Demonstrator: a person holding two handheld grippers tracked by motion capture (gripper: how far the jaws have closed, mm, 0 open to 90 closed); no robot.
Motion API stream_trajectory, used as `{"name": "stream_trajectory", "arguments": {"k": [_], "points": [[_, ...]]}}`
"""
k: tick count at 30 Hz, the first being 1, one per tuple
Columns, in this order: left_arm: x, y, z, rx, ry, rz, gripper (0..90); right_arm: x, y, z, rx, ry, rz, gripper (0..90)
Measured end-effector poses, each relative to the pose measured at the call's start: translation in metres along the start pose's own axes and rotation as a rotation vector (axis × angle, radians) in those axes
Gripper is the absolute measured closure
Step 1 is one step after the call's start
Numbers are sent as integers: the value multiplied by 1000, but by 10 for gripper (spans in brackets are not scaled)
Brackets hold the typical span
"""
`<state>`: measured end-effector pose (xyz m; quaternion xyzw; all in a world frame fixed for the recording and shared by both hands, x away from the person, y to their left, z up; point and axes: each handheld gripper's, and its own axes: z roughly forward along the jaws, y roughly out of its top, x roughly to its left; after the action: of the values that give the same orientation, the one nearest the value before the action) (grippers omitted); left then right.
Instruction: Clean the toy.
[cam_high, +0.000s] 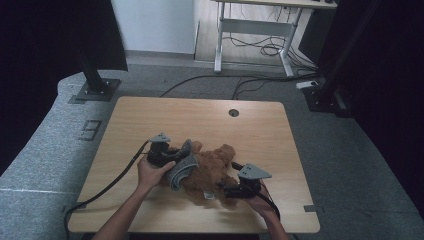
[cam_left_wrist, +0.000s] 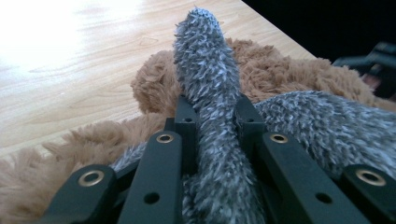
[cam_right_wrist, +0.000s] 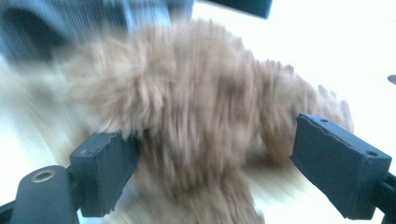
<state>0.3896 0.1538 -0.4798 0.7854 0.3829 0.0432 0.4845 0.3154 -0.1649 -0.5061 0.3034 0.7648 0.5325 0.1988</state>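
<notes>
High view dim, dark at sides; left gripper view glare on table; right gripper view motion-blurred, overexposed.

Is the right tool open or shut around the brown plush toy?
Open. In the right gripper view the right tool has its jaws standing wide apart, with the brown plush toy between them; the right pad stands clear of the fur.

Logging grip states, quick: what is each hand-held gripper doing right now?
Left hand-held gripper: shut on the grey fuzzy cloth strip.
Right hand-held gripper: open, jaws either side of the brown plush toy.
</notes>
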Motion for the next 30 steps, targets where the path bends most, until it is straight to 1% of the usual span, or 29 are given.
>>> {"name": "stream_trajectory", "arguments": {"k": [1, 3, 4, 6, 8, 9, 10, 11, 13, 14, 15, 16, 18, 21, 23, 24, 27, 30], "points": [[-2, -1, 0, -2, 4, 8, 763, 0, 4, -1, -14, 0, 19, 141], [-5, -4, -1, -5, 12, 28, 764, -1, 10, 1, 4, -1, 54, 138], [-7, -5, -2, -7, 15, 34, 764, 0, 11, 4, 12, 1, 62, 139], [-8, -8, -4, -12, 16, 43, 764, 1, 12, 11, 24, 18, 74, 136], [-8, -9, -5, -16, 13, 40, 764, 3, 13, 21, 44, 43, 86, 131], [-9, -9, -6, -16, 13, 40, 764, 2, 13, 27, 59, 59, 109, 127], [-9, -9, -5, -17, 14, 39, 765, 1, 14, 33, 86, 63, 129, 97], [-9, -9, -5, -18, 13, 39, 764, 1, 14, 38, 108, 64, 142, 88], [-9, -10, -4, -15, 15, 43, 765, 3, 13, 47, 146, 86, 162, 102], [-10, -10, -4, -15, 18, 45, 764, 5, 12, 50, 161, 76, 154, 119], [-10, -10, -5, -16, 19, 46, 764, 7, 12, 51, 164, 66, 142, 149], [-10, -10, -5, -17, 17, 45, 764, 7, 12, 51, 163, 68, 138, 183], [-10, -10, -5, -23, 13, 44, 764, 8, 11, 50, 159, 66, 116, 275], [-10, -9, -3, -40, 16, 43, 761, 13, 9, 47, 139, 42, 49, 421], [-8, -6, -2, -46, 16, 41, 759, 15, 8, 46, 118, 18, 20, 467], [-7, -3, 0, -47, 12, 37, 758, 15, 8, 46, 109, 7, 16, 480], [0, 10, 6, -44, 12, 24, 753, 13, 9, 50, 69, -60, -3, 509], [5, 26, 11, -45, 20, 20, 750, 9, 12, 55, 36, -128, -52, 520]]}}
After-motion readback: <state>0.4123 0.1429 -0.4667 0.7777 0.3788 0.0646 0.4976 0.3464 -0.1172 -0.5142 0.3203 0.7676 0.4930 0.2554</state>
